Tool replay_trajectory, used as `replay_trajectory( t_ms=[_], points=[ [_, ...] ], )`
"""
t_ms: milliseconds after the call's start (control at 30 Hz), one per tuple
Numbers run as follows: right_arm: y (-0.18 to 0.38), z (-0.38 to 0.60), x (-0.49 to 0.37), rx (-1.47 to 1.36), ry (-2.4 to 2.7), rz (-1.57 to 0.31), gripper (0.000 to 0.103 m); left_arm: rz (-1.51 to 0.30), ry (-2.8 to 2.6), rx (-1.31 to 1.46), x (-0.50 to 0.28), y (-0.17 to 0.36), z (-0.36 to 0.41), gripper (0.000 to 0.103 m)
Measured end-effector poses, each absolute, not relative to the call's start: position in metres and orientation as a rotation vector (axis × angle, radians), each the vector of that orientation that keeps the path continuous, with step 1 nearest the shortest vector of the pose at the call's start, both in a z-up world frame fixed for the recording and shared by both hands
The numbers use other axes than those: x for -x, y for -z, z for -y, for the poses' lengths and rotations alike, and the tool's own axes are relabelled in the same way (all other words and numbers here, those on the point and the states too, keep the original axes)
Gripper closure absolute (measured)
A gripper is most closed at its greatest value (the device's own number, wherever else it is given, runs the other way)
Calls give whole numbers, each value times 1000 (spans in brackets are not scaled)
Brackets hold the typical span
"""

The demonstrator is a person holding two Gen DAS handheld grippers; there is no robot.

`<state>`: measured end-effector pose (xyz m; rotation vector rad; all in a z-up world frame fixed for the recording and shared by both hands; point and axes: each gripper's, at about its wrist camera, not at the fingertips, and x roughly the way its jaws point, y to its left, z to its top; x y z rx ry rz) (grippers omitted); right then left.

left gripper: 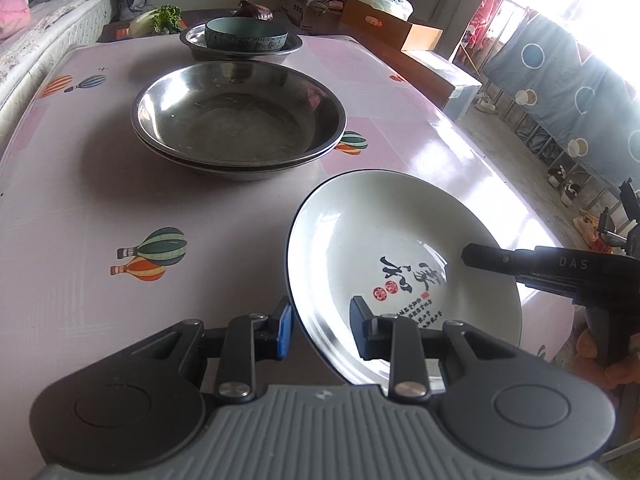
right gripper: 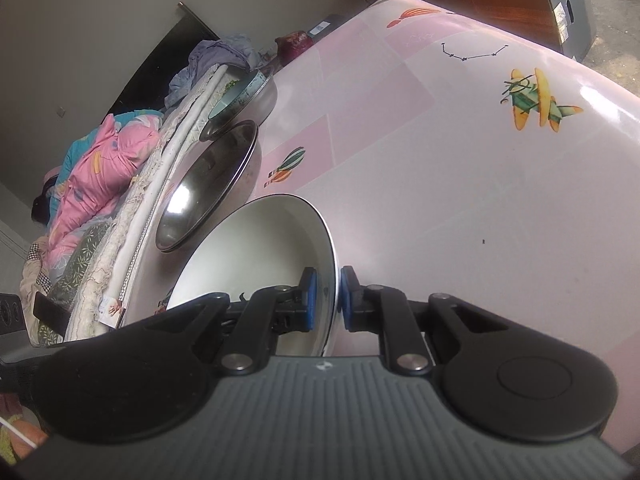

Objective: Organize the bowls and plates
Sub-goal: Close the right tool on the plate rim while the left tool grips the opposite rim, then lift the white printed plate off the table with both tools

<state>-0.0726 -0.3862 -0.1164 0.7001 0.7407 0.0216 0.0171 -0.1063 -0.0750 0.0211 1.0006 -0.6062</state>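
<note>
A white plate (left gripper: 384, 236) with black calligraphy is held tilted above the pink table (left gripper: 80, 184). My left gripper (left gripper: 320, 330) straddles its near rim with the jaws apart, one finger on each side. My right gripper (right gripper: 327, 300) is shut on the plate's (right gripper: 256, 248) opposite rim; it shows in the left wrist view as a black arm (left gripper: 560, 268) from the right. Two stacked steel bowls (left gripper: 240, 120) sit mid-table. Behind them a teal ceramic bowl (left gripper: 246, 34) sits in another steel bowl (left gripper: 200, 46).
A bed with pink bedding (right gripper: 100, 176) runs along the table's left side. Cardboard boxes (left gripper: 384, 24) and vegetables (left gripper: 160, 20) lie beyond the far edge. A patterned blue cloth (left gripper: 560, 92) hangs at the right.
</note>
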Motion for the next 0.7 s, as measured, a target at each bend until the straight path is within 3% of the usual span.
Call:
replay_trajectory(
  t_ms=[700],
  points=[
    [107,285,29,-640,-138,-810,89,-1009,540,55,-21,74,4,68]
  ],
)
